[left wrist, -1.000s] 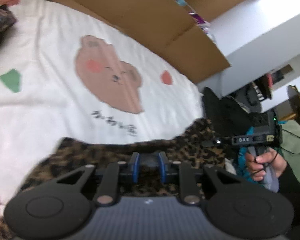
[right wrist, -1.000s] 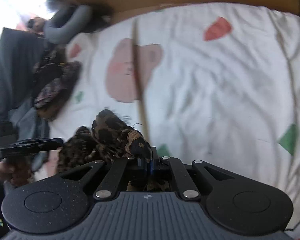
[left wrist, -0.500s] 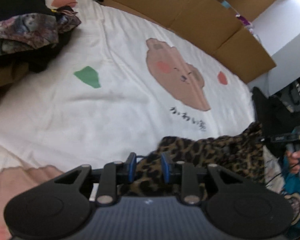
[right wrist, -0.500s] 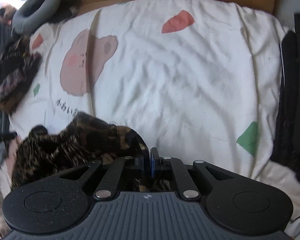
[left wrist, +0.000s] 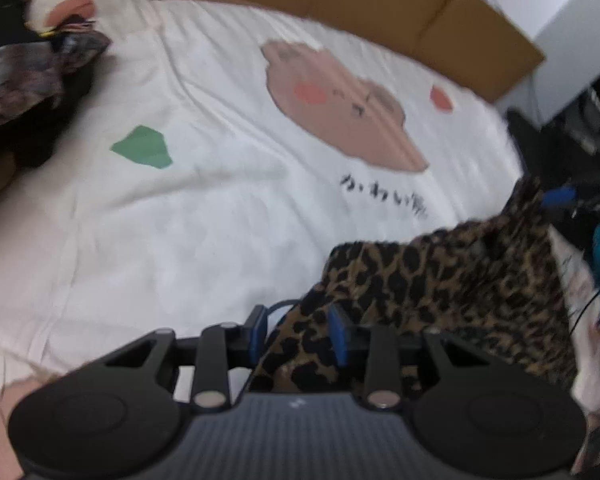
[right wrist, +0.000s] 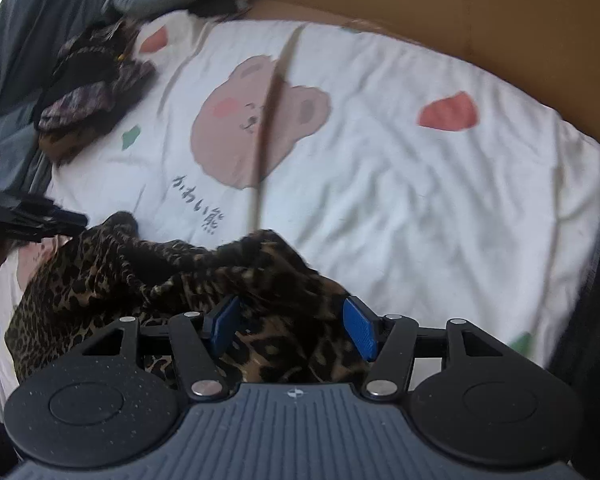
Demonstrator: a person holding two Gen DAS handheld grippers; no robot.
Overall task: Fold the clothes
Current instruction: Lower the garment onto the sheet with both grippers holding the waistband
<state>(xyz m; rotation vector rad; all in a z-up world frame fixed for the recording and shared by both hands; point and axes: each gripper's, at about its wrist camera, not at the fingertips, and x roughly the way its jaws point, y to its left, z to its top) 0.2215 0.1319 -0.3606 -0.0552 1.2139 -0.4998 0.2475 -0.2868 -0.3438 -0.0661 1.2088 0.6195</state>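
The crumpled leopard-print garment (right wrist: 148, 280) lies at the near edge of the white bear-print bed sheet (right wrist: 400, 200), and with the right gripper (right wrist: 292, 322) and left gripper (left wrist: 298, 334) fingers both opening around it, it may slump into a heap.

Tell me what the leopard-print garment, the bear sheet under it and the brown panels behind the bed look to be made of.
Leopard-print garment: thin, soft woven or knit fabric, matte; it bunches into limp folds.
Bear sheet: white cotton-like cloth, matte, with fine creases and flat printed shapes.
Brown panels: probably corrugated cardboard; plain dull brown with straight fold seams.
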